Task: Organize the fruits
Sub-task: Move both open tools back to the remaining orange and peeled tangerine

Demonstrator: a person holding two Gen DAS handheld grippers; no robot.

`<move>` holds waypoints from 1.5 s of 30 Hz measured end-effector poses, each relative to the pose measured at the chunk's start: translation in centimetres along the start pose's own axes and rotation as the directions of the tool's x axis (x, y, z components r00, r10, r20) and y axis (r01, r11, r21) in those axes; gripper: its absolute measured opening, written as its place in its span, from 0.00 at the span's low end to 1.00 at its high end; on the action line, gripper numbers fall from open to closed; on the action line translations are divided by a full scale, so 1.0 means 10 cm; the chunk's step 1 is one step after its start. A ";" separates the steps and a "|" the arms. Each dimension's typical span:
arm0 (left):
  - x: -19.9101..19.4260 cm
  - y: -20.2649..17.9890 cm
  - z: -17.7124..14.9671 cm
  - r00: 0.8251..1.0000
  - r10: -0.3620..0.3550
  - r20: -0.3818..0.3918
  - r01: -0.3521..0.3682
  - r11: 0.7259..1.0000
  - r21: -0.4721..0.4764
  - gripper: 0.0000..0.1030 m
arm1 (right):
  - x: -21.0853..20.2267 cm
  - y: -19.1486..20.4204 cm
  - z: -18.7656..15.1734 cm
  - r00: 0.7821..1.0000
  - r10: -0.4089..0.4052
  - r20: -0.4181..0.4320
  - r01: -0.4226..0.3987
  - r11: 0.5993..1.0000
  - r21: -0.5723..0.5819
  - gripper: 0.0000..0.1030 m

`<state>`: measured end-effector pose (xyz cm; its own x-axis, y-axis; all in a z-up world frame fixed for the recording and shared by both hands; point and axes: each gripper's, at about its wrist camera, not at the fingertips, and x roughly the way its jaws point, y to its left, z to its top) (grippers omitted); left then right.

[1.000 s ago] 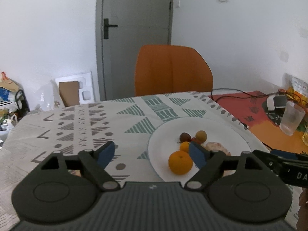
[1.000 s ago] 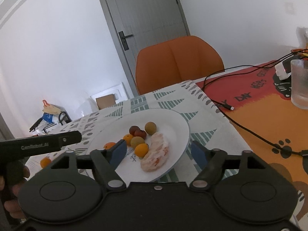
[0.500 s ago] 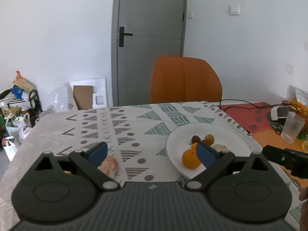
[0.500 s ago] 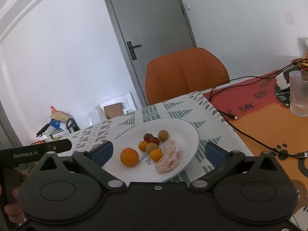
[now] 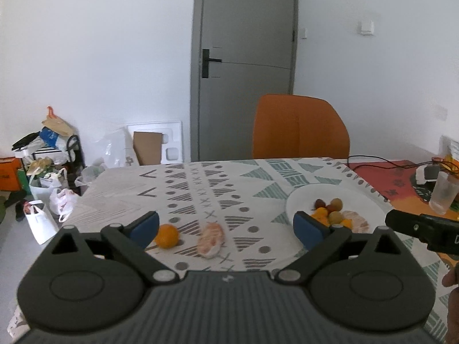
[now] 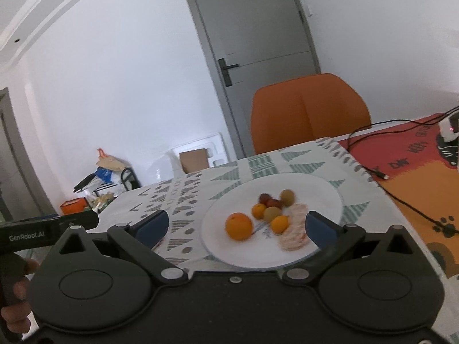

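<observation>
Left gripper (image 5: 226,228) held level above the near edge of the patterned tablecloth (image 5: 200,189), fingers pointing toward the door, jaws spread wide with nothing between the blue pads (image 5: 145,226). Right gripper (image 6: 236,225) likewise raised and tilted slightly, aimed over the white plate (image 6: 321,197), jaws wide apart and empty.

On the cloth, ahead of the left gripper: a loose orange (image 5: 167,235) just beside the left pad, and near it a peeled citrus segment (image 5: 211,239), long axis running away from the camera and leaning a little to the right. Both well apart from the plate.

On the plate, seen from the right wrist: a large orange (image 6: 238,226) at the left, two small orange fruits (image 6: 258,210) (image 6: 279,224), a greenish-brown round fruit (image 6: 272,214) between them, another round fruit (image 6: 287,197) farther back, dark red fruits (image 6: 268,199) beside it, and a second peeled segment (image 6: 294,230) along the right, long axis roughly near-to-far, slightly blurred.

Orange chair (image 6: 309,111) behind the table; cable (image 6: 401,197) across the red-and-orange mat (image 6: 424,177); glass (image 5: 443,192) at the right.
</observation>
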<state>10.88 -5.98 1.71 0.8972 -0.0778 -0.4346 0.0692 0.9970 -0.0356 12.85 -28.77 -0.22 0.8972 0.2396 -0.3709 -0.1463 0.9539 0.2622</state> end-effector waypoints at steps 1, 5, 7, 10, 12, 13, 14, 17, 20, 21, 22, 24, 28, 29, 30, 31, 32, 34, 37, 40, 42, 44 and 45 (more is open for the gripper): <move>-0.01 0.04 -0.01 1.000 0.005 0.000 -0.005 1.000 -0.005 0.96 | 0.00 0.04 -0.01 1.000 0.005 -0.003 -0.005 1.000 -0.005 1.00; -0.04 0.21 -0.06 1.000 0.024 -0.005 -0.025 0.999 -0.032 0.96 | 0.02 0.17 -0.04 1.000 0.018 -0.017 -0.018 1.000 -0.023 1.00; -0.05 0.30 -0.08 0.999 0.035 -0.005 -0.035 0.998 -0.045 0.96 | 0.04 0.23 -0.05 0.999 0.025 -0.023 -0.026 0.999 -0.033 1.00; -0.05 0.43 -0.08 0.998 0.062 -0.001 -0.062 0.996 -0.066 0.96 | 0.09 0.30 -0.06 0.999 0.033 -0.039 -0.034 0.999 -0.042 1.00; -0.04 0.53 -0.09 0.997 0.074 -0.005 -0.074 0.993 -0.093 0.96 | 0.13 0.35 -0.07 0.998 0.045 -0.054 -0.047 0.998 -0.046 1.00; -0.03 0.59 -0.10 0.997 0.079 -0.009 -0.080 0.991 -0.106 0.96 | 0.16 0.37 -0.07 0.997 0.049 -0.063 -0.052 0.997 -0.049 1.00; -0.03 0.64 -0.10 0.996 0.085 -0.011 -0.086 0.990 -0.116 0.96 | 0.18 0.40 -0.08 0.996 0.054 -0.071 -0.058 0.997 -0.053 1.00; -0.01 0.78 -0.11 0.994 0.108 -0.015 -0.109 0.984 -0.140 0.96 | 0.27 0.46 -0.08 0.993 0.071 -0.094 -0.077 0.995 -0.061 1.00; 0.07 0.90 -0.13 0.991 0.127 -0.035 -0.131 0.979 -0.153 0.96 | 0.36 0.52 -0.08 0.988 0.086 -0.125 -0.096 0.992 -0.077 1.00; 0.11 0.94 -0.13 0.990 0.131 -0.044 -0.137 0.978 -0.160 0.96 | 0.39 0.54 -0.08 0.987 0.090 -0.132 -0.102 0.991 -0.085 1.00; 0.14 0.97 -0.14 0.990 0.131 -0.050 -0.138 0.976 -0.168 0.96 | 0.42 0.57 -0.08 0.986 0.094 -0.140 -0.108 0.990 -0.093 1.00; 0.18 1.03 -0.15 0.991 0.122 -0.056 -0.130 0.975 -0.181 0.96 | 0.49 0.62 -0.08 0.982 0.102 -0.156 -0.119 0.988 -0.102 1.00; 0.27 1.10 -0.15 0.992 0.109 -0.063 -0.119 0.975 -0.188 0.96 | 0.65 0.72 -0.08 0.976 0.114 -0.185 -0.137 0.984 -0.114 1.00; 0.29 1.12 -0.16 0.992 0.106 -0.065 -0.117 0.975 -0.190 0.96 | 0.68 0.74 -0.08 0.975 0.116 -0.192 -0.139 0.984 -0.114 1.00; 0.31 1.13 -0.16 0.992 0.103 -0.067 -0.114 0.975 -0.191 0.96 | 0.73 0.76 -0.09 0.973 0.118 -0.199 -0.142 0.983 -0.114 1.00; 0.33 1.14 -0.16 0.992 0.101 -0.070 -0.113 0.975 -0.190 0.96 | 0.76 0.77 -0.09 0.971 0.121 -0.204 -0.146 0.983 -0.113 1.00; 0.35 1.15 -0.17 0.992 0.102 -0.072 -0.114 0.976 -0.188 0.96 | 0.80 0.78 -0.09 0.970 0.123 -0.209 -0.149 0.982 -0.113 1.00; 0.37 1.17 -0.18 0.992 0.103 -0.077 -0.116 0.976 -0.186 0.96 | 0.87 0.82 -0.09 0.967 0.126 -0.220 -0.155 0.981 -0.117 0.99; 0.41 1.22 -0.21 0.990 0.109 -0.086 -0.124 0.973 -0.194 0.96 | 0.99 0.89 -0.12 0.955 0.142 -0.259 -0.178 0.977 -0.119 0.91; 0.43 1.28 -0.23 0.988 0.117 -0.098 -0.134 0.971 -0.199 0.96 | 1.12 0.95 -0.15 0.946 0.155 -0.286 -0.195 0.974 -0.118 0.83; 0.44 1.32 -0.24 0.987 0.126 -0.101 -0.144 0.969 -0.199 0.96 | 1.20 0.99 -0.17 0.941 0.157 -0.298 -0.198 0.974 -0.113 0.80; 0.43 1.37 -0.24 0.985 0.136 -0.104 -0.155 0.967 -0.205 0.96 | 1.28 1.01 -0.18 0.935 0.164 -0.314 -0.205 0.973 -0.104 0.76; 0.43 1.39 -0.25 0.984 0.141 -0.104 -0.161 0.965 -0.208 0.96 | 1.32 1.03 -0.19 0.933 0.165 -0.321 -0.207 0.973 -0.100 0.75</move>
<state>14.60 7.51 -2.87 0.8478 0.0641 -0.5265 -0.1681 0.9740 -0.1521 22.36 -15.49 -4.13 0.6790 0.4393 -0.5882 -0.3699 0.8968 0.2428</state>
